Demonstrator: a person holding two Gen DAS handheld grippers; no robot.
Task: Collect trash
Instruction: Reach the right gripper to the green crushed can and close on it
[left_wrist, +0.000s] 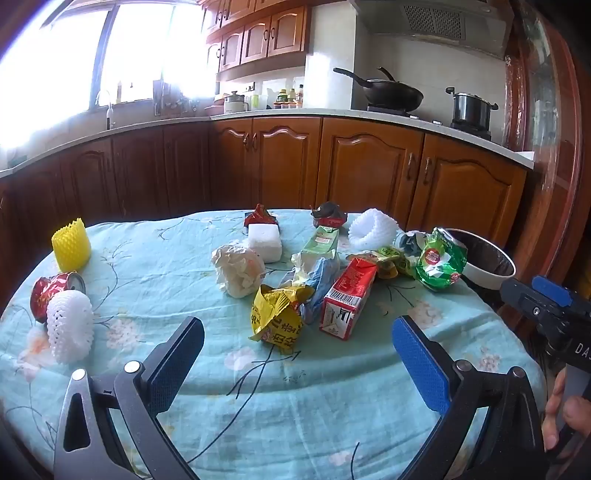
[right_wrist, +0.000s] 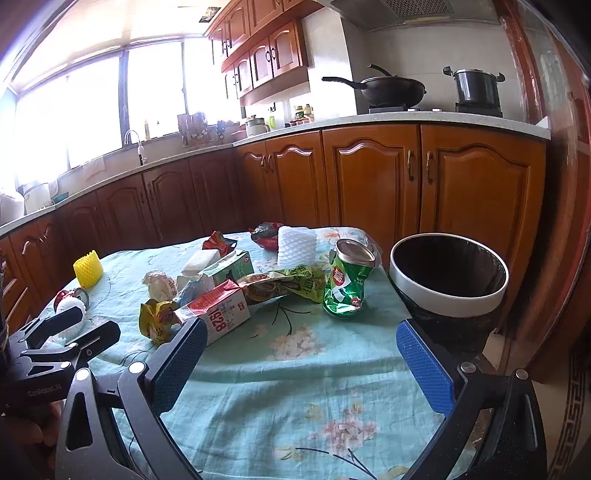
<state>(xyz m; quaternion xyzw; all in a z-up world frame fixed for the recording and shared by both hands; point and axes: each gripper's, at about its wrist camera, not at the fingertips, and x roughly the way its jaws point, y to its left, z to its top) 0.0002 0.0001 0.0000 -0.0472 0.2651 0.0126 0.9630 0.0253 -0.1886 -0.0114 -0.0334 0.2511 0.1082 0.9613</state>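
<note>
Two grippers hover above the near edge of a table (left_wrist: 332, 387) draped in a light blue floral cloth, and both stand with their fingers spread wide and nothing between them: the left gripper (left_wrist: 298, 363) faces the middle of the litter, the right gripper (right_wrist: 302, 369) faces the right side of it. The trash lies scattered and none of it looks collected yet: a yellow wrapper (left_wrist: 275, 317) and a red carton (left_wrist: 347, 299) lie nearest the left gripper, touching each other, with a crumpled tissue (left_wrist: 238, 271) just behind them; a crushed green can (right_wrist: 345, 284) stands near the table's right edge, just beside the bin (right_wrist: 448, 295), whose white rim and dark liner sit off the table's right side. A red can (left_wrist: 55, 291) and a white foam net (left_wrist: 70, 325) lie together well apart at the far left, with a yellow foam net (left_wrist: 71, 245) behind them. The step in hand seems to be choosing a first piece. A sensible course would be for the right gripper to take the green can, since it is closest to the bin, closing across its dented waist rather than its rim so it does not slip. The left gripper would do well to straddle the red carton across its narrow faces without snagging the yellow wrapper or the cloth.
</note>
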